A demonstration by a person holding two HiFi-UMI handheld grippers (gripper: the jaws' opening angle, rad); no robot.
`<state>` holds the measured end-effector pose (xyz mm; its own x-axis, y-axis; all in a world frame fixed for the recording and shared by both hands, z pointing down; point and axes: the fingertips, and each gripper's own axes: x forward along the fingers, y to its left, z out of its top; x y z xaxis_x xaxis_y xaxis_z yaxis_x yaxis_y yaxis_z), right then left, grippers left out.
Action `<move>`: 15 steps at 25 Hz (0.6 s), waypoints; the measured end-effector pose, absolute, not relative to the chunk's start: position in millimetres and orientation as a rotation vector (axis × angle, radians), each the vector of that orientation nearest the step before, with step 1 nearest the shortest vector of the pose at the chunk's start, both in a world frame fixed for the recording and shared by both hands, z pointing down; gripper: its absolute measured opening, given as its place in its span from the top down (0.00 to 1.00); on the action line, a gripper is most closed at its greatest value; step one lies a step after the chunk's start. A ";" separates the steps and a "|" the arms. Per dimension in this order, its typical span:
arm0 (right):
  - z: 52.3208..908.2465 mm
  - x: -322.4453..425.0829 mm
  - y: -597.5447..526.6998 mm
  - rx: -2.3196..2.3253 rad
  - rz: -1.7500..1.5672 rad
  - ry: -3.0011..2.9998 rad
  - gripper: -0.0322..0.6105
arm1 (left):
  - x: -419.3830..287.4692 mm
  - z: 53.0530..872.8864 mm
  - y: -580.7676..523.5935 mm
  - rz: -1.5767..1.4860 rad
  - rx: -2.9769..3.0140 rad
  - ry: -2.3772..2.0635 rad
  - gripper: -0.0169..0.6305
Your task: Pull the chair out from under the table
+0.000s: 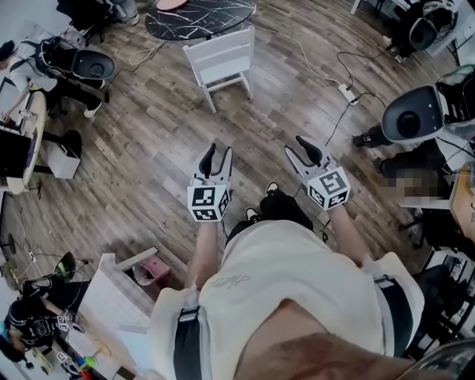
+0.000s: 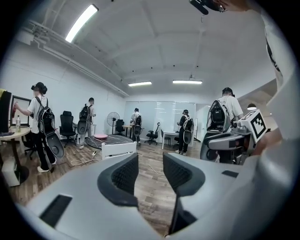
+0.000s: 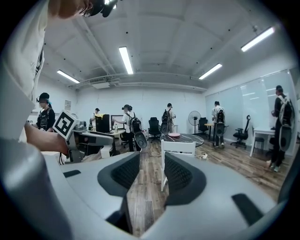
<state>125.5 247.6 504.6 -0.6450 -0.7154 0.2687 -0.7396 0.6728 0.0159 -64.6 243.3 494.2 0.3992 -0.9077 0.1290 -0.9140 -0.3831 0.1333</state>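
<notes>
Wooden floor (image 1: 148, 148) fills the frame; the white chair (image 1: 221, 63) stands upper centre, just below the round dark desk (image 1: 200, 15). Well below it, the left gripper (image 1: 219, 151) and right gripper (image 1: 295, 146) hold their jaws apart, empty.

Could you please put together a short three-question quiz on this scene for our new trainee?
1. True or false: the left gripper holds the chair.
2. What is between the right gripper's jaws? A) a chair leg B) nothing C) a cable
3. Fill in: the chair stands next to a dark round ____.

Key: 1 false, it is open and well short of the chair. 2 B. 3 table.
</notes>
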 end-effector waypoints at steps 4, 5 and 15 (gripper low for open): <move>524.0 126.4 236.9 1.118 0.193 -2.626 0.70 | -60.5 513.9 232.8 0.095 2.441 -1.623 0.71; 530.4 125.3 232.8 1.101 0.213 -2.623 0.70 | -60.9 520.7 228.6 0.101 2.422 -1.617 0.71; 528.6 109.2 120.7 1.035 0.200 -2.677 0.70 | -47.3 508.0 126.9 0.202 2.461 -1.558 0.71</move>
<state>109.2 120.7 528.6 -0.7106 -0.6398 0.2927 -0.6762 0.7360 -0.0326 -47.3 126.9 508.0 0.4278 -0.8735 0.2323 -0.9038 -0.4128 0.1124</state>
